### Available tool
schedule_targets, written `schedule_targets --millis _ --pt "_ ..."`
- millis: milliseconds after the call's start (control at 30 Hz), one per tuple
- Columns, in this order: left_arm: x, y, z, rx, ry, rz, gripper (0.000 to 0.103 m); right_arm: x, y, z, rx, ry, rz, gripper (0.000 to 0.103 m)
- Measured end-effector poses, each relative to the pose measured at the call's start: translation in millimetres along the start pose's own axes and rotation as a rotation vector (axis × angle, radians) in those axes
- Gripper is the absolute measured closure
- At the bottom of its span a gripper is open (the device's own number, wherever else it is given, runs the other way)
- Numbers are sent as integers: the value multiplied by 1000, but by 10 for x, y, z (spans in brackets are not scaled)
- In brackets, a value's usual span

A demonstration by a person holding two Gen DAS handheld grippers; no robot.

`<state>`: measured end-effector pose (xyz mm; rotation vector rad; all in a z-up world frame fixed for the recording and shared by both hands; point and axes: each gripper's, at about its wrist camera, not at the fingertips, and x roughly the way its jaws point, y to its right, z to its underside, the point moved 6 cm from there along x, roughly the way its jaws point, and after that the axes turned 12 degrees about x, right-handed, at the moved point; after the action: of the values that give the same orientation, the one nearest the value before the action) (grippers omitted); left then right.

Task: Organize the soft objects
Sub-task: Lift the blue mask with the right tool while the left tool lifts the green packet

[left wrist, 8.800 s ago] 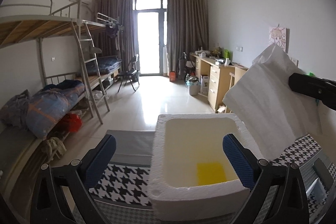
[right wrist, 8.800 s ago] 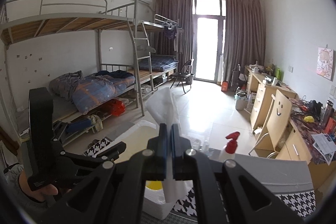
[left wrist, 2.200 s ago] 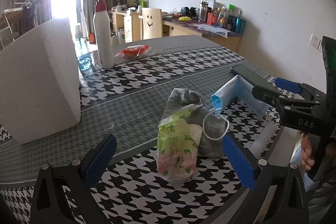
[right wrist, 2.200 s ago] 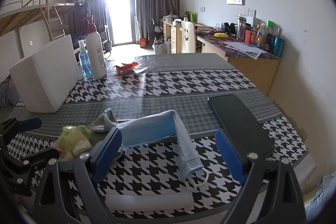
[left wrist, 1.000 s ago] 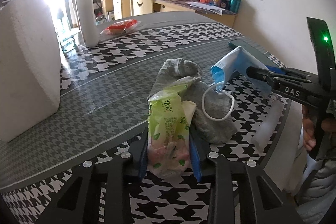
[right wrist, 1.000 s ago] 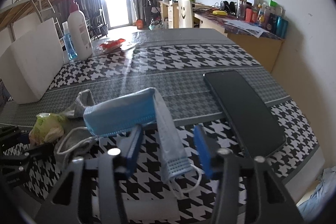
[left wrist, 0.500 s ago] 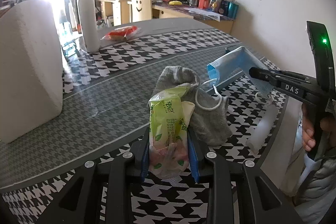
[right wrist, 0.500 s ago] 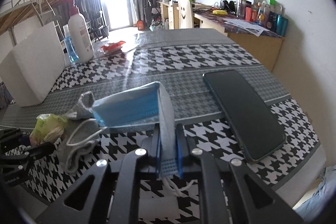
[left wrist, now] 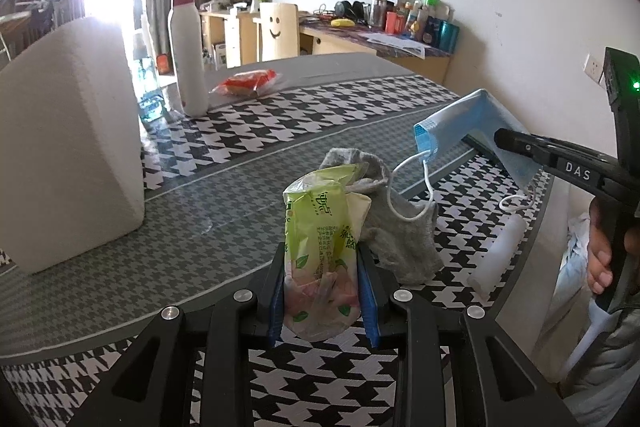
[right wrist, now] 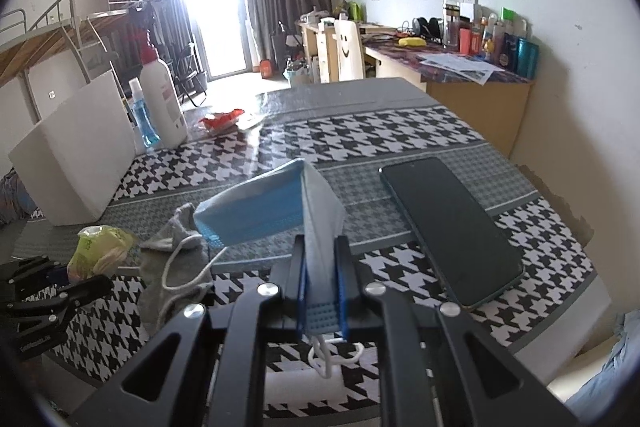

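While your left gripper (left wrist: pixel 323 291) is clamped on the green tissue pack (left wrist: pixel 320 251), the pack stands nearly upright between the blue pads (left wrist: pixel 367 303), long axis vertical, its crumpled top leaning slightly away from you and its lower end hanging just below the pad tips. Both pads press its lower half; the upper half sticks out above them. Your right gripper (right wrist: pixel 322 291) is pinched nearly closed on the blue face mask (right wrist: pixel 256 211): one end of the mask is squeezed between the pads, and the mask is folded at a peak, so that its other part runs out level to the left, long axis crosswise to the fingers. One white ear loop (right wrist: pixel 180 267) droops from the free end onto the grey sock (left wrist: pixel 404 231); the other loop dangles below the pads. That sock lies crumpled on the houndstooth tablecloth (right wrist: pixel 400 131), just behind the tissue pack and between the two grippers. A dark phone (right wrist: pixel 448 223) lies flat to the right of the mask, apart from it. A white foam box (left wrist: pixel 68 135) stands well off to the left.
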<state>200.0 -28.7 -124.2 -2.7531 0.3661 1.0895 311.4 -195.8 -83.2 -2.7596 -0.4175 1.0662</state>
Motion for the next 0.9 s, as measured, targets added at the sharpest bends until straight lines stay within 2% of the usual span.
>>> schedule_targets --millis 900 --pt "-495 -239 -167 -12 122 -121 70 -366 -389 -188 -44 101 -89 87"
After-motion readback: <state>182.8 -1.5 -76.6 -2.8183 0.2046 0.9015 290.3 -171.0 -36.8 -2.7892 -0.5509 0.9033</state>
